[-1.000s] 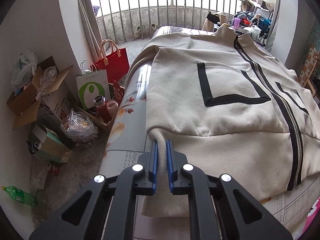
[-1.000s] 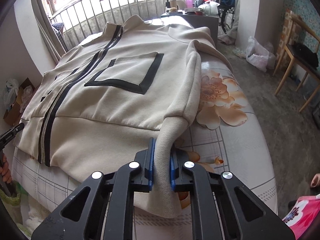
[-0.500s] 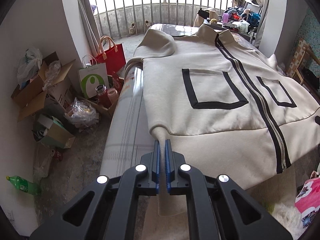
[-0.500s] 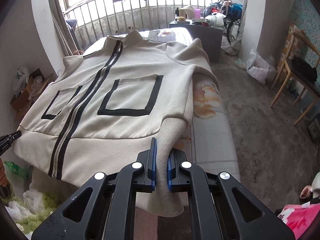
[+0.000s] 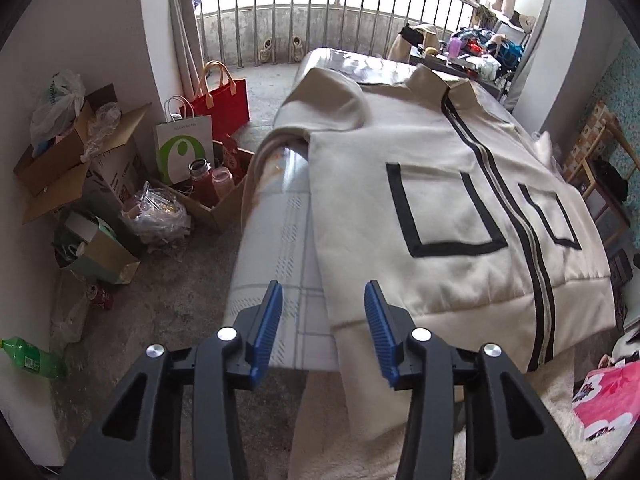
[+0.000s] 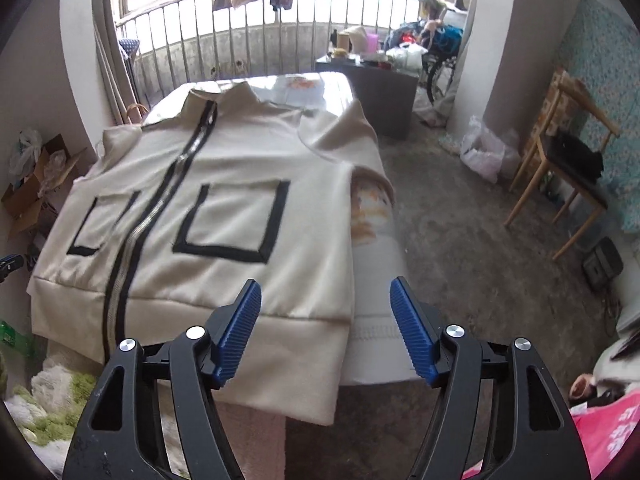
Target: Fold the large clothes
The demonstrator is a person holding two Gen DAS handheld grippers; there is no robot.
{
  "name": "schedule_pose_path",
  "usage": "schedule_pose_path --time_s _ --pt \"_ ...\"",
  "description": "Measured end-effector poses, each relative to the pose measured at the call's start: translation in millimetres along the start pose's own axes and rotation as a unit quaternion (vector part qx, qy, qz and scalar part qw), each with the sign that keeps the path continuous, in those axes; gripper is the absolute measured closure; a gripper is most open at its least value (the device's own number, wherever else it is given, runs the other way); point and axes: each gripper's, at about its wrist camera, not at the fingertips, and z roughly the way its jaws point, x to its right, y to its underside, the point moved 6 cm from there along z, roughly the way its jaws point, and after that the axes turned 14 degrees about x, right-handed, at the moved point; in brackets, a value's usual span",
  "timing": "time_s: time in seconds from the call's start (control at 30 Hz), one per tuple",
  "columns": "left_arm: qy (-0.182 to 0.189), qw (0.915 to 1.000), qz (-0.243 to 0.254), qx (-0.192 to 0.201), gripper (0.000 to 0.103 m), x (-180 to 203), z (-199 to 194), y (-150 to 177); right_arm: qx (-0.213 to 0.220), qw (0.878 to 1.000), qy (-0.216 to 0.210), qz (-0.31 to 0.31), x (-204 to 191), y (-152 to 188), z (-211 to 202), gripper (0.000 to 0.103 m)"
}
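A cream zip jacket (image 5: 440, 200) with black-edged pockets lies flat, front up, on a long padded table (image 5: 276, 248); its hem hangs over the near end. In the left wrist view my left gripper (image 5: 320, 312) hovers above the jacket's left hem corner, its jaws opening, nothing pressed between the blue pads. In the right wrist view the same jacket (image 6: 224, 208) fills the table (image 6: 376, 304). My right gripper (image 6: 326, 308) hangs over the right hem corner, jaws opening wide, and grips nothing. The sleeves lie along the jacket's sides.
Left of the table stand cardboard boxes (image 5: 60, 164), a red bag (image 5: 224, 96), a white paper bag (image 5: 184, 152), jars and a green bottle (image 5: 32, 360). A wooden chair (image 6: 568, 184) stands right. A metal railing (image 6: 248, 48) closes the far end. A pink cloth (image 5: 608, 400) lies at lower right.
Both grippers let go of the sleeve cuffs they held and opened. Both pulled back and rose from the table; the sleeves now lie along the jacket's sides.
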Motion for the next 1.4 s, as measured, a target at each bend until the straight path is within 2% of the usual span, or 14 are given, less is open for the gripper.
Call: schedule_pose_path --time_s 0.13,0.27,0.37,0.43,0.53,0.63,0.77,0.87,0.93,1.0,1.17,1.33,1.37,1.4 --pt "0.004 0.998 -0.064 0.005 0.055 -36 28 -45 0.027 0.998 -0.059 -0.026 -49 -40 18 0.021" --pt "0.025 0.9894 -0.142 -0.018 0.051 -73 78 -79 0.003 0.99 -0.133 -0.051 -119 -65 69 0.019" --pt "0.045 0.9755 -0.212 -0.042 0.051 -102 123 -92 -0.03 0.979 -0.195 -0.058 -172 -77 112 0.019" --pt "0.063 0.9596 -0.266 -0.066 0.051 -120 155 -93 -0.052 0.974 -0.21 -0.071 -204 -79 141 0.019" --pt "0.099 0.9108 -0.384 -0.113 0.046 -150 202 -80 -0.08 0.969 -0.216 -0.092 -239 -80 178 0.019" --pt "0.134 0.8446 -0.493 -0.16 0.039 -169 244 -52 -0.104 0.964 -0.225 -0.099 -262 -75 202 0.019" --pt "0.176 0.7281 -0.634 -0.194 0.037 -178 287 -2 -0.125 0.96 -0.229 -0.107 -281 -67 224 0.019" --pt "0.181 0.685 -0.681 -0.183 0.03 -186 311 20 -0.148 0.957 -0.226 -0.105 -287 -56 236 0.019" --pt "0.19 0.6478 -0.714 -0.187 0.027 -188 329 32 -0.16 0.956 -0.224 -0.104 -289 -50 242 0.019" --pt "0.189 0.6239 -0.732 -0.198 0.027 -190 349 43 -0.152 0.958 -0.215 -0.116 -290 -50 242 0.019" --pt "0.177 0.6073 -0.738 -0.234 0.027 -191 389 68 -0.152 0.959 -0.203 -0.128 -293 -49 244 0.019" --pt "0.129 0.6273 -0.72 -0.268 0.028 -195 419 94 -0.15 0.961 -0.19 -0.136 -297 -48 250 0.019" --pt "0.119 0.636 -0.712 -0.273 0.033 -196 421 96 -0.148 0.961 -0.189 -0.138 -301 -48 251 0.019" --pt "0.111 0.6438 -0.704 -0.278 0.049 -196 423 99 -0.145 0.962 -0.186 -0.14 -302 -49 252 0.019"
